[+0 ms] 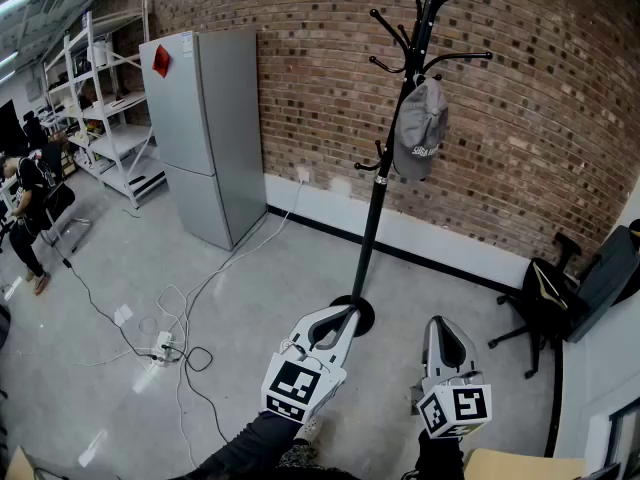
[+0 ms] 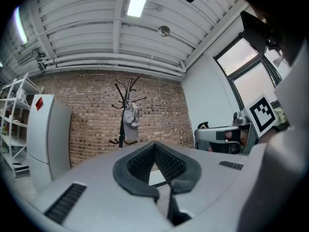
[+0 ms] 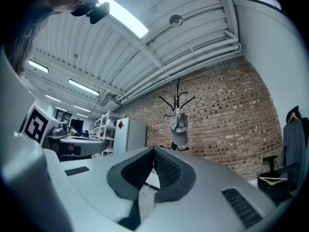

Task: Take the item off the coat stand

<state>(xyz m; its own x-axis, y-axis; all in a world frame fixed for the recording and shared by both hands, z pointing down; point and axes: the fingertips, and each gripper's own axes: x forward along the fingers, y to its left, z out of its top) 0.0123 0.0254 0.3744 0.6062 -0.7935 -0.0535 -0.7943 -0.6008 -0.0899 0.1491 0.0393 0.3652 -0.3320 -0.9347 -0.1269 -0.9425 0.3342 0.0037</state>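
The coat stand (image 1: 372,223) stands against the brick wall (image 1: 560,88). Its top is cut off and its base is partly behind my left hand-held gripper (image 1: 348,310). The cap (image 1: 420,128) hangs on an upper hook, its print unreadable. My left hand-held gripper and right hand-held gripper (image 1: 441,322) are pressed together, empty.

Item: one grey cap (image 1: 420,128) with a small white print low on its front. It hangs by its top from an upper hook, drooping straight down just beside the pole, on the right of it in the head view.

Coat stand (image 1: 377,200): black, a slim upright pole with curved hooks in tiers at the top and a further set lower down. Its round base rests on the grey floor (image 1: 200,288), close before the brick wall (image 1: 540,118).
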